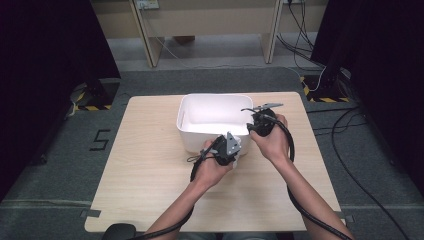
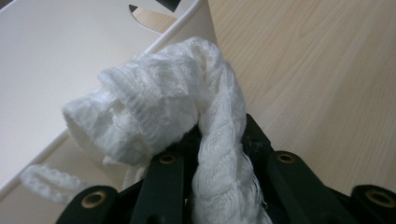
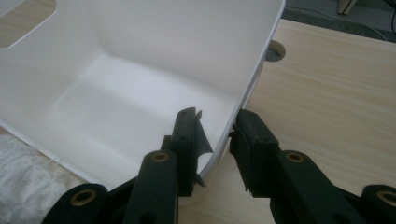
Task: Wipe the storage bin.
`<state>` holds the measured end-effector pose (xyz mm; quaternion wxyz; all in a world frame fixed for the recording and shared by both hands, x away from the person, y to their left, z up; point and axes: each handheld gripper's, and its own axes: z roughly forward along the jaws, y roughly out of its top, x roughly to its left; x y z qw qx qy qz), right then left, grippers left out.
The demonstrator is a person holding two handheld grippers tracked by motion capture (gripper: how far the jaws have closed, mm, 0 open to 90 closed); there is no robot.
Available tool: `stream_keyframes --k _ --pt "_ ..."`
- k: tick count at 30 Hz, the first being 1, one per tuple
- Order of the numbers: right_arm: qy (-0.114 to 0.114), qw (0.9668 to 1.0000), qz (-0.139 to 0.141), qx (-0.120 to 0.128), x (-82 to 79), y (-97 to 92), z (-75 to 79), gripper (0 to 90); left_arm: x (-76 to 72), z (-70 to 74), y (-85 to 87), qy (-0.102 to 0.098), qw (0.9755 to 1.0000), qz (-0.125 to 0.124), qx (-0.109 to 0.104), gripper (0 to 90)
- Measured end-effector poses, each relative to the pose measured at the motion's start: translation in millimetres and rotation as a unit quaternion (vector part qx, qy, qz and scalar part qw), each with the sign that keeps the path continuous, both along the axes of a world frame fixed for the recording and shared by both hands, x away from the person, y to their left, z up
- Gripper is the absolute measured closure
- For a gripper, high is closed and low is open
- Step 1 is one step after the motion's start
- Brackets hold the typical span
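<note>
Two hand-held grippers work at a white bin [image 1: 215, 120] on the worktop [image 1: 150, 175]. The left hand-held gripper [image 2: 219, 140] is clamped tight on a white cloth [image 2: 159, 107] just outside the bin's near wall; the right hand-held gripper [image 3: 217, 135] pinches the rim. The dangling cloth could snag on the rim and tip the light bin.
</note>
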<state>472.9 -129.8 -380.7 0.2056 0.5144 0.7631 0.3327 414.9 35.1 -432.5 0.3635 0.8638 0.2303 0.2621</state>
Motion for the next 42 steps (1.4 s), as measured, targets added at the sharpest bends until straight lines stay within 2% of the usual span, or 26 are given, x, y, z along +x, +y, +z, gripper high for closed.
stream_keyframes --k 25,35,42 --pt "0.0 1.0 0.001 -0.001 0.0 0.0 0.1 70.7 3.1 -12.9 -6.0 0.013 0.9998 -0.007 0.013 74.3" --pt "0.0 1.0 0.001 0.0 -0.1 -0.1 0.0 70.7 4.5 -22.6 -10.2 0.016 0.9996 -0.01 0.022 74.4" --pt "0.001 1.0 0.0 0.002 -0.2 -0.1 0.1 70.7 6.3 -29.6 -11.7 0.026 0.9993 -0.011 0.026 74.4"
